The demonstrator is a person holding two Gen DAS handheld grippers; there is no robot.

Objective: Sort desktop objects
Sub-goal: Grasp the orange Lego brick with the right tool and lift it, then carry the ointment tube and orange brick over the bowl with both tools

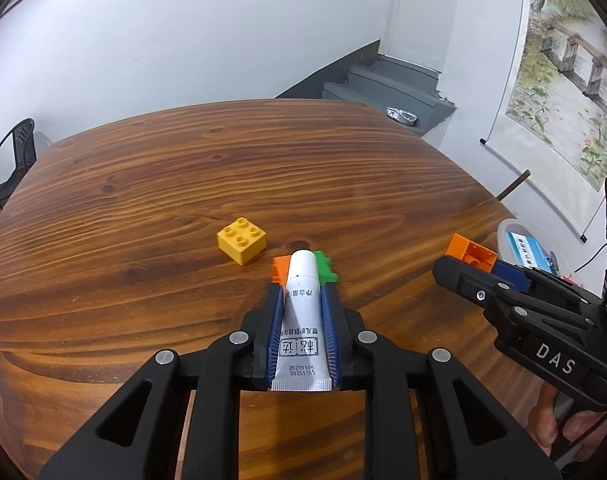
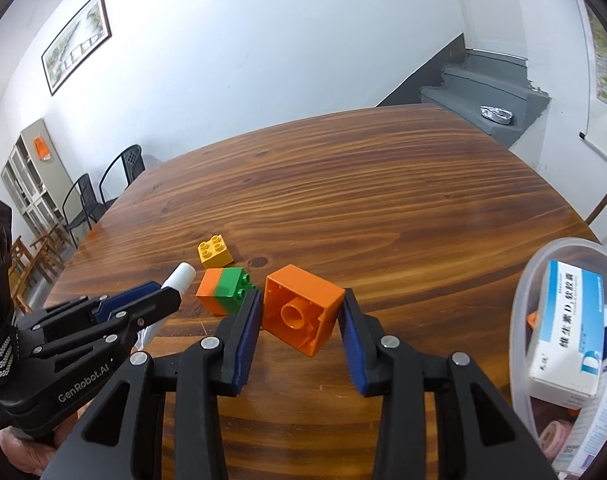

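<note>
Left gripper (image 1: pixel 302 296): its blue-padded fingers (image 1: pixel 277 320) are pressed together on a white squeeze tube with black printed lettering (image 1: pixel 301 312); the tube is held lengthwise, white cap pointing away from the camera, crimped end toward it.
Right gripper (image 2: pixel 301 312): its fingers (image 2: pixel 249 332) are clamped on a square orange plastic building block (image 2: pixel 303 304), gripped at opposite sides and tilted so the hollow underside faces the camera.
Worktop (image 1: pixel 183 168): a brown wooden surface with strong grain, on which a small yellow four-stud block (image 1: pixel 242 240) is seen resting alone.
Stacked pair (image 2: pixel 222 291): an orange block joined to a green studded block, lying on its side on the worktop, just beside the yellow block and near both grippers.
Left wrist view only: the printing and date stamp on the tube are readable here; the stacked pair is mostly hidden behind the tube, with only orange and green edges showing.
Right wrist view only: the stacked pair is seen whole, and a clear plastic tub (image 2: pixel 521 292) at the right edge is shown holding a blue-and-white medicine box (image 2: pixel 569 328) and other small packages.
Shared: each gripper is caught from the side in the other's view; the tub appears only partly in the left wrist view.
</note>
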